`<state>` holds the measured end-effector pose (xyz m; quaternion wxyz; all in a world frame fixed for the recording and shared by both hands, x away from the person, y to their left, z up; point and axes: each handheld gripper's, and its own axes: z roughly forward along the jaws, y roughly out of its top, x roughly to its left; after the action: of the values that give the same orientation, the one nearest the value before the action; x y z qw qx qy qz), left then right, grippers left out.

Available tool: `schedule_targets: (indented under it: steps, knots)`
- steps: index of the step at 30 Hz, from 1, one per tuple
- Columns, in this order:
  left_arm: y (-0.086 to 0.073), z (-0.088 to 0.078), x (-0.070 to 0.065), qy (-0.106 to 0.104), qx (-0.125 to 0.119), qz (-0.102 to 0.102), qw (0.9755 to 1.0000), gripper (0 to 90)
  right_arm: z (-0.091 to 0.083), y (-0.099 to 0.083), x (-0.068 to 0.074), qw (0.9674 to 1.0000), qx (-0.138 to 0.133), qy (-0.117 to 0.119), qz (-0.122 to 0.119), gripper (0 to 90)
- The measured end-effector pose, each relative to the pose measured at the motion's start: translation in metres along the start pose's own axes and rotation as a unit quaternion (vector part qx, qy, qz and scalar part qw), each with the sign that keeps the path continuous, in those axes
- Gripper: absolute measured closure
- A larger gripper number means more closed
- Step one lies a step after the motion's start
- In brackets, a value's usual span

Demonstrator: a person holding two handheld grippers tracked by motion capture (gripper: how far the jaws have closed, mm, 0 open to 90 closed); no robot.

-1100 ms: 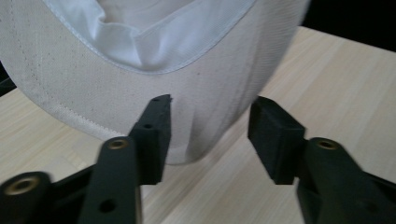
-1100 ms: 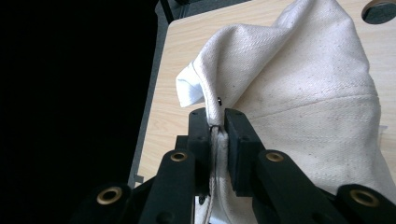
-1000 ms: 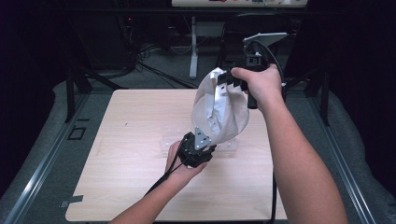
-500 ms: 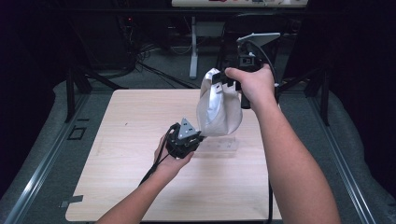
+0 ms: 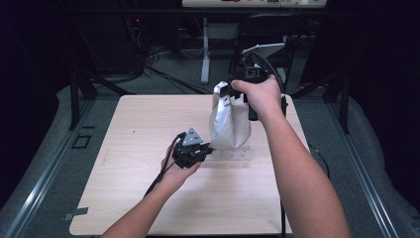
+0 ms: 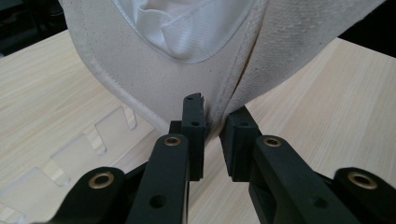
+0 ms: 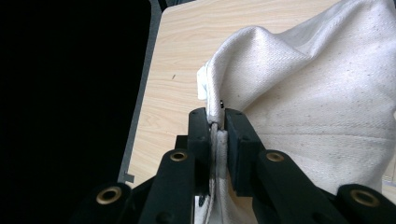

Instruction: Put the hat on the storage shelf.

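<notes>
1. Right hand-held gripper [image 5: 229, 94] is clamped on the top seam of the white canvas bag [image 5: 229, 124], dangling it over the surface [image 5: 129, 198] towards the far right corner.
2. Left hand-held gripper [image 5: 204, 148] sits at the bag's bottom fold; its jaws straddle the cloth with a gap, so not clenched.
3. Judgement: close squarely on that fold, keeping the top grip firm.
4. Right arm reaches long, wrist raised; left forearm comes in low, palm up.
</notes>
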<state>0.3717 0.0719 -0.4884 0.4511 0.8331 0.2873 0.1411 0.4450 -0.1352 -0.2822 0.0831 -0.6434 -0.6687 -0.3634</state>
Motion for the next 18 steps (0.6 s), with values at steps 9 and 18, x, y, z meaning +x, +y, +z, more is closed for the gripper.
schedule_targets:
  steps: [9, 18]
  knots:
    - [-0.007, 0.0, 0.001, -0.002, 0.0, -0.003, 1.0, 81.2, 0.007, -0.001, 0.0, 0.9999, 0.009, 0.004, -0.003, 81.3]
    - [-0.016, 0.001, 0.005, -0.001, -0.002, -0.011, 0.9999, 82.9, 0.011, -0.004, 0.002, 0.9997, 0.021, 0.005, -0.006, 81.3]
